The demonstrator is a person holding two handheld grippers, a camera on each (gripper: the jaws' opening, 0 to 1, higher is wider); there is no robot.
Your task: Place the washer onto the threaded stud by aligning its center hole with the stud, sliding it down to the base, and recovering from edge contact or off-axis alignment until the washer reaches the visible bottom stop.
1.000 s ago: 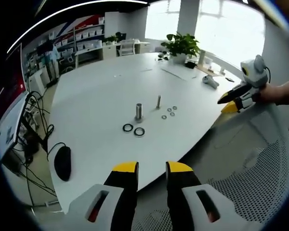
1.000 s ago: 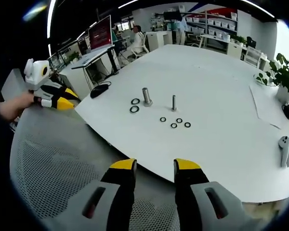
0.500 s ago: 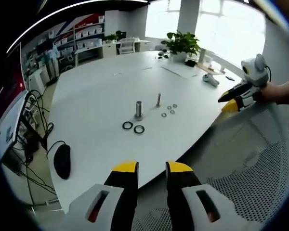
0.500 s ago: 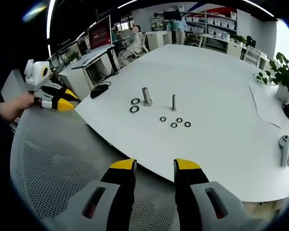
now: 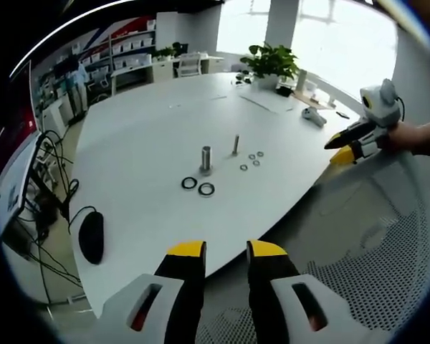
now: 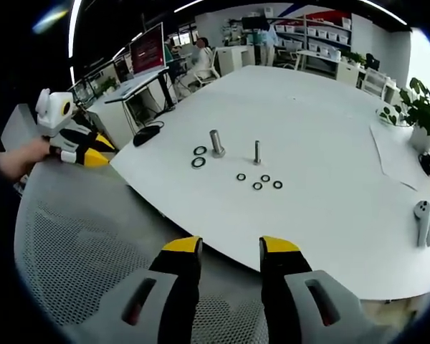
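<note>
A thin threaded stud (image 6: 257, 152) stands upright near the middle of a large white table (image 6: 330, 129). Four small washers (image 6: 258, 181) lie flat on the tabletop in a loose cluster just beside the stud, on the side toward the right gripper; none is on the stud. In the left gripper view the same stud (image 5: 236, 145) and small washers (image 5: 251, 160) sit in mid-table.

Near the stud stands a thicker metal post (image 6: 216, 142), with two larger dark rings (image 6: 199, 156) lying beside its base. The post (image 5: 206, 158) and rings (image 5: 198, 186) stand closer to the left gripper, apart from the stud, and nothing covers the stud from above.

The table around these parts is bare and wide. Farther off are a black computer mouse (image 5: 92, 237) near one edge, a white handheld controller (image 6: 423, 223) near another, and a potted plant (image 5: 271, 66) at the far end. A mesh chair back (image 6: 79, 251) lies between both grippers and the table edge.

The right gripper (image 6: 229, 251) hangs over the chair, short of the table, its yellow-tipped jaws parted and empty. The left gripper (image 5: 225, 251) is likewise off the table with jaws apart and nothing between them. Each shows in the other's view, held in a hand (image 5: 412, 136) well to the side.

Compared with a second ago, the parts on the table sit as they did; the views have shifted only slightly.
</note>
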